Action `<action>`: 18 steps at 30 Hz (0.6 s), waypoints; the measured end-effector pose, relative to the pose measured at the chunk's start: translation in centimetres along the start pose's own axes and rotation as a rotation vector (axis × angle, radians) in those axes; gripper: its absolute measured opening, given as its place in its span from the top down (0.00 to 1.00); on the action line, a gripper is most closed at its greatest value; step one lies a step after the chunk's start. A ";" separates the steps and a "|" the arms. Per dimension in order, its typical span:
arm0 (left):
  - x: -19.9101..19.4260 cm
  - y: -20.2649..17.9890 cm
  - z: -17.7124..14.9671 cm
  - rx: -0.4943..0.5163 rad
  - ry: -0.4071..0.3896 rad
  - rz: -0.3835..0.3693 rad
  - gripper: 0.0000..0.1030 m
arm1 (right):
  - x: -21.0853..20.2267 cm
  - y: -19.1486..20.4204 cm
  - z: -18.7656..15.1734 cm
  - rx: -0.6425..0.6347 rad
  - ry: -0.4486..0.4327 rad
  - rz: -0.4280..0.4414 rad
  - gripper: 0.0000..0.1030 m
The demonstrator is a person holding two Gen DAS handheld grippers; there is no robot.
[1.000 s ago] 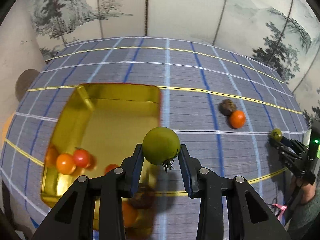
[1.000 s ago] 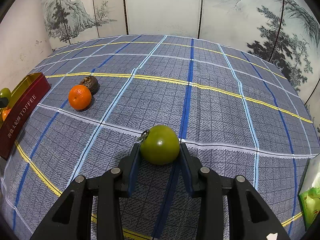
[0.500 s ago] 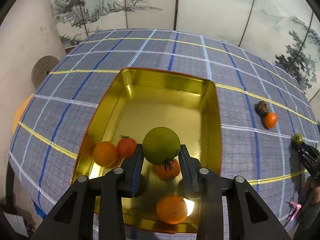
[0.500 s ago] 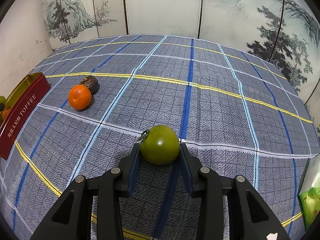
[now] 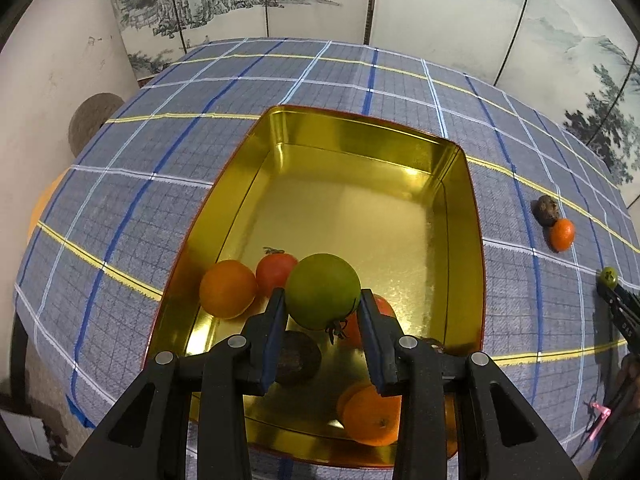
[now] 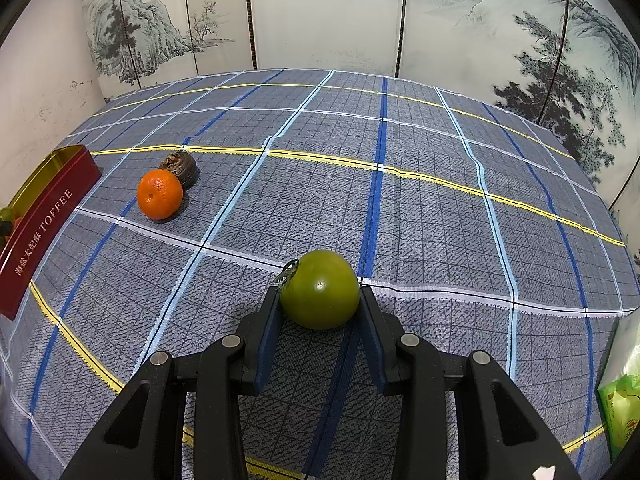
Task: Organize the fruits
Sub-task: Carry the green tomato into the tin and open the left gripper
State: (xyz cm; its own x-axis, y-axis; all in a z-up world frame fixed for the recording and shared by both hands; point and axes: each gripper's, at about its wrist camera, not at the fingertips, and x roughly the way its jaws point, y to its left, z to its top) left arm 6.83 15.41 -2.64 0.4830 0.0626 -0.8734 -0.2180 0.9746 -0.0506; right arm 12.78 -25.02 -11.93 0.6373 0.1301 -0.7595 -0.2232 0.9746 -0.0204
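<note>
Over the gold tin (image 5: 256, 184) on a checked cloth (image 6: 420, 208), the left gripper (image 5: 323, 314) clamps a green tomato (image 5: 322, 295) above oranges and red tomatoes inside; right of the tin, the right gripper (image 6: 320, 314) grips another green tomato (image 6: 319, 294) near a loose orange (image 6: 159, 194).

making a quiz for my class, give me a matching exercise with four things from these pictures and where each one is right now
Things:
1. orange beside the dark brown fruit
2. green tomato in the left gripper
3. green tomato in the right gripper
4. red tomato

Places:
A. held above the bare checked cloth
B. lying inside the gold tin
C. lying on the cloth outside the tin
D. held above the tin's inside

Pairs: 1-C, 2-D, 3-A, 4-B
</note>
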 end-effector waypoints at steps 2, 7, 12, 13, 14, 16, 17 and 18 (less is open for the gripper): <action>0.2 0.0 -0.1 -0.002 0.007 0.000 0.65 | 0.0 0.0 0.0 0.000 0.000 0.000 0.65; 0.6 0.2 -0.1 -0.006 0.013 0.001 0.65 | 0.0 0.0 0.0 0.000 0.000 0.000 0.65; 0.7 0.6 -0.1 -0.018 0.016 0.004 0.65 | 0.0 0.0 0.0 0.000 0.000 -0.001 0.65; 0.8 0.8 -0.1 -0.023 0.018 0.004 0.65 | 0.0 0.0 0.0 0.000 0.000 -0.001 0.65; 0.8 0.9 -0.1 -0.029 0.020 0.003 0.65 | 0.0 0.0 0.0 -0.001 0.000 -0.001 0.65; 0.8 1.2 -0.1 -0.040 0.022 -0.001 0.65 | 0.0 0.0 0.0 0.000 0.000 0.000 0.65; 0.9 1.3 -0.1 -0.045 0.024 0.000 0.65 | 0.0 0.0 0.0 0.000 0.000 -0.001 0.65; 0.9 1.4 -0.2 -0.048 0.024 -0.001 0.65 | 0.0 0.0 0.0 -0.001 0.000 -0.001 0.65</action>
State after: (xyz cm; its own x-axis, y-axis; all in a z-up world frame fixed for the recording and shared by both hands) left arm 6.82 16.80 -3.56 0.4624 0.0563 -0.8849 -0.2581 0.9633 -0.0736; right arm 12.76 -25.01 -11.91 0.6374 0.1294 -0.7595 -0.2232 0.9745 -0.0213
